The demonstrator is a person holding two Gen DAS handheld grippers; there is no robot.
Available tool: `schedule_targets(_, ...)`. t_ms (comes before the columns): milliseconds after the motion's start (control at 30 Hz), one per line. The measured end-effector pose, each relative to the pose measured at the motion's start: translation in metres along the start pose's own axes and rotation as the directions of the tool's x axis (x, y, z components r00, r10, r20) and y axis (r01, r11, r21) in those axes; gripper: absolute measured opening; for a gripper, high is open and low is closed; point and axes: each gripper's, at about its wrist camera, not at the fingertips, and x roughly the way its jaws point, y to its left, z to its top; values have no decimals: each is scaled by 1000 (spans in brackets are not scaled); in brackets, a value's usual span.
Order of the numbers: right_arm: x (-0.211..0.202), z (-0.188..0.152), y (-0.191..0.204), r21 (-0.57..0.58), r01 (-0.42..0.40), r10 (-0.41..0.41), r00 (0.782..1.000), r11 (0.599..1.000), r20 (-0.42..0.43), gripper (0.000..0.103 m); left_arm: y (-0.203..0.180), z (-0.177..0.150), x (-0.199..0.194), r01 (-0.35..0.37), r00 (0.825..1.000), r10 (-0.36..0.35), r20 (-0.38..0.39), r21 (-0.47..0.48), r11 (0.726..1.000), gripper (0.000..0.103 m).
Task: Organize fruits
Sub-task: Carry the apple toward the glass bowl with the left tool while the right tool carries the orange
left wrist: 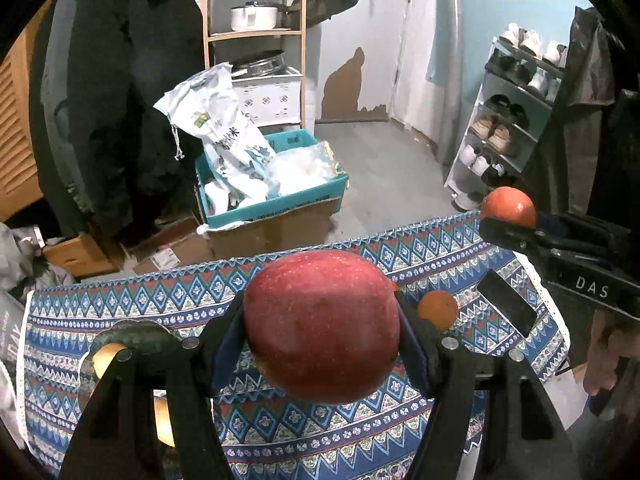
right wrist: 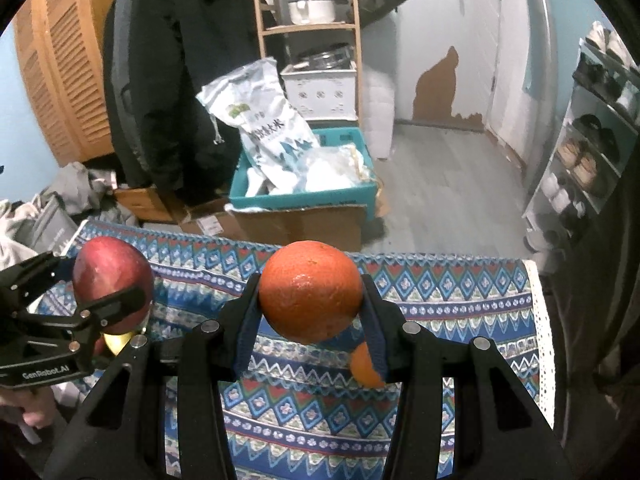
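I see dim, bluish indoor light in both wrist views. Beyond my fingers the room smears softly; fisheye bending and black vignette crowd the edges, and only faint glare shows.

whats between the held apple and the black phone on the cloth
A small orange lies on the patterned cloth between the apple and the phone, seen in the left wrist view.

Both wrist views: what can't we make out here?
- Left wrist view: dark bowl and yellow fruit mostly hidden behind the left gripper's finger; contents unclear.
- Left wrist view: right gripper cut off by the edge; only part of its orange shows.
- Right wrist view: second orange on the tablecloth half hidden by a finger.
- Right wrist view: apple partly covered by the left gripper.
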Motion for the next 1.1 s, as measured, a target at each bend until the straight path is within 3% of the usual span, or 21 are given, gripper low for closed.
schedule_targets(500,11,14,51,-68,-69,69,998,995,-2,47,40,-19,-17,-40,999,41,8,-63,997,70)
schedule_targets(1100,53,22,144,-145,-204,193,977,968,-86,47,127,-51,-27,-126,992,122,-31,-198,972,70)
